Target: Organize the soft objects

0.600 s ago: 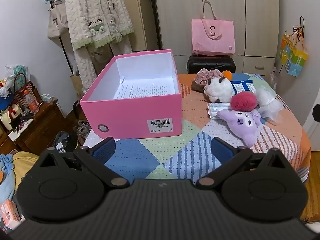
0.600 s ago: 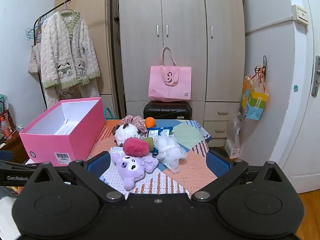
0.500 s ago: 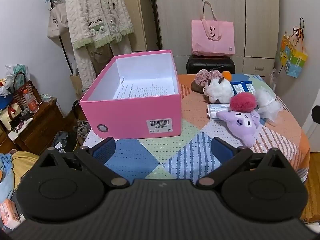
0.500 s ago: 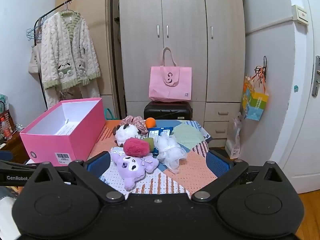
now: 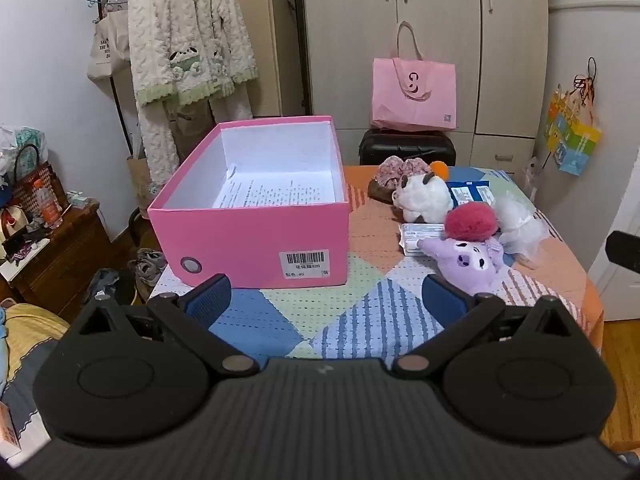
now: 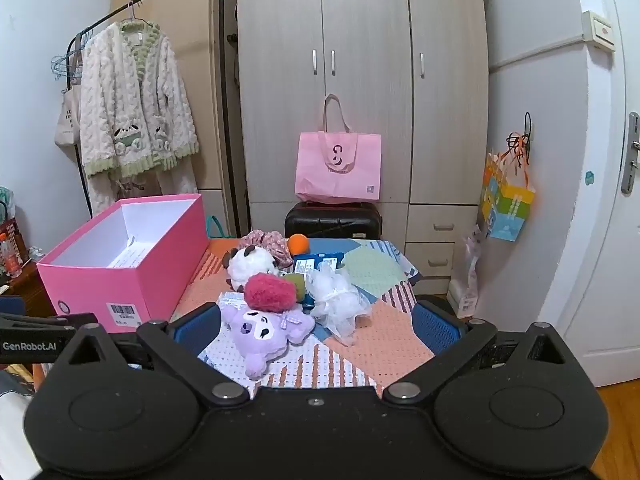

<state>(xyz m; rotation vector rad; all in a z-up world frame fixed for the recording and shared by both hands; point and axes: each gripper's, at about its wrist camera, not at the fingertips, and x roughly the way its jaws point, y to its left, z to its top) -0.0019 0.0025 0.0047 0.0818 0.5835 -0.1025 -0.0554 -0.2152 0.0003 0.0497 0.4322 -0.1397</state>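
1. Two black two-finger grippers with blue ribbed pads fill the near edge of each view: the left gripper (image 5: 326,296) and the right gripper (image 6: 316,326). Both stand with jaws spread wide and nothing between the pads.
2. Beneath them lies a table covered by a patchwork cloth of blue, green and orange squares (image 5: 280,320).
3. Just beyond the left gripper, slightly to its left, stands an open pink cardboard box with a white interior (image 5: 256,240); a printed sheet lies on its floor and a barcode label faces the camera.
4. Beyond the right gripper, ahead of its open jaws and untouched, lies a purple plush animal (image 6: 266,332). A round red fluffy pompom (image 6: 269,293) rests against its far side.
5. Right of the pompom sits a white mesh bath puff (image 6: 338,300); behind it, a white plush with dark ears (image 6: 252,264).
6. Farther back: a pink floral fabric piece (image 6: 274,242), an orange ball (image 6: 299,244) and a blue printed packet (image 6: 316,264), each partly hidden by the toys in front. A small green item beside the pompom is too covered to identify.
7. At the far wall, a pink tote bag (image 6: 338,168) stands on a black suitcase (image 6: 334,220).
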